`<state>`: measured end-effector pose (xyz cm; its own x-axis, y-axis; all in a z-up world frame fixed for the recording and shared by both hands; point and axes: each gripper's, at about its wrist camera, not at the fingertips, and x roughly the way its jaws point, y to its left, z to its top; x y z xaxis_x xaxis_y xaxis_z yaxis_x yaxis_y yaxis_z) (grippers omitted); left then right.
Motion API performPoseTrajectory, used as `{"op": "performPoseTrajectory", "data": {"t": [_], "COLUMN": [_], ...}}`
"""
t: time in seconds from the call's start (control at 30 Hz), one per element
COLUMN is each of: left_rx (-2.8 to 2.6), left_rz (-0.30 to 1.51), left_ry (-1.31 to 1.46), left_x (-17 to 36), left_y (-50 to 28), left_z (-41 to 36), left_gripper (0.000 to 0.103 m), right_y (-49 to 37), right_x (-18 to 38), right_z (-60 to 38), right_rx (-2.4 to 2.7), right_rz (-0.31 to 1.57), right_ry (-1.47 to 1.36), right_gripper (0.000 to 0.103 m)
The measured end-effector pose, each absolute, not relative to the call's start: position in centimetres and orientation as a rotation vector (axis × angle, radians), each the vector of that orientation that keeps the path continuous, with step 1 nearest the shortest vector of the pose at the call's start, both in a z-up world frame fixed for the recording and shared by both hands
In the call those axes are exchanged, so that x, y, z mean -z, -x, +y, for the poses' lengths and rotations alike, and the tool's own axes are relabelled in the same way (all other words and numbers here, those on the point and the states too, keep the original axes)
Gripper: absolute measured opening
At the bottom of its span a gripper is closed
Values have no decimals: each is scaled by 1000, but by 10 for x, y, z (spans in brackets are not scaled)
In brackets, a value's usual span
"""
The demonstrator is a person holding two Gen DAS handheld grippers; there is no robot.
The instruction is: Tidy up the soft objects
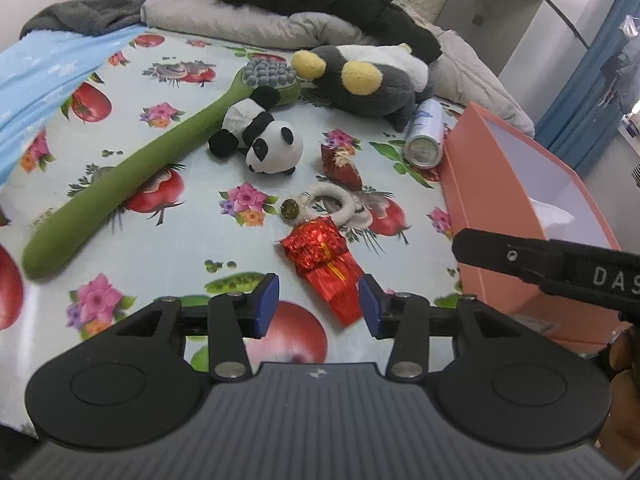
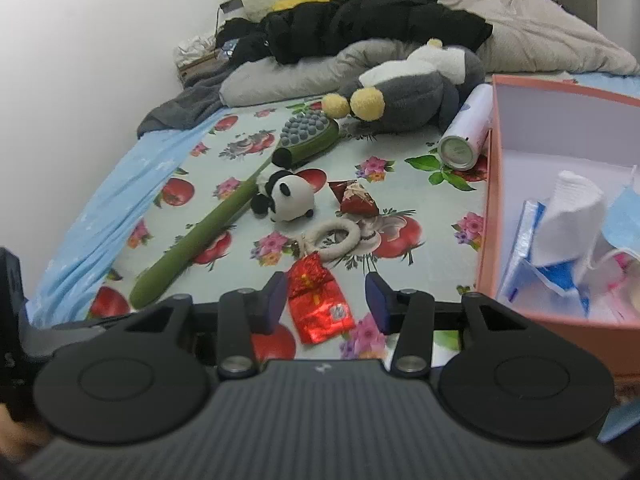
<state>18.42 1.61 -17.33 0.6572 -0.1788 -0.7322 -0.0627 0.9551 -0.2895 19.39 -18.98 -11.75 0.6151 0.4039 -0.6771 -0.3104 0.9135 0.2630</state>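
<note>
Hovering both empty, wide-open claws, the left gripper (image 1: 318, 304) and right gripper (image 2: 326, 302), over the red foil pouch (image 2: 318, 304) left of the pink box (image 2: 486, 216), I should probably pinch its crinkly middle squarely.

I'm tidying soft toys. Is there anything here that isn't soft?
Yes. A metal spray can lies on its side against the pink box, beside the grey plush. It is hard, unlike the panda nearby.
</note>
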Motion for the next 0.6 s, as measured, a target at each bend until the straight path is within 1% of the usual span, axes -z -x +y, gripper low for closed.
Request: {"op": "performPoseTrajectory", "data": {"t": [0.07,0.13,0.33,0.6], "left_rx": [67,73,97,110], "left_rz": [858,864,870,901], "left_ry": [313,318,317,290], "left_x": [180,187,207,230], "left_y": [-196,-207,-237,-262], "left_z": [17,18,18,19], "left_gripper": [51,54,58,59], "right_y": [-208,-223,-262,-305], "right_x": [124,133,155,183], "right_z": [-186,-184,-175,-163], "right_rx": [-413,-412,-397,-374], "right_rz": [829,856,915,975], "right_ry": [-127,-133,-154,-167], "right_gripper": [40,37,36,36]}}
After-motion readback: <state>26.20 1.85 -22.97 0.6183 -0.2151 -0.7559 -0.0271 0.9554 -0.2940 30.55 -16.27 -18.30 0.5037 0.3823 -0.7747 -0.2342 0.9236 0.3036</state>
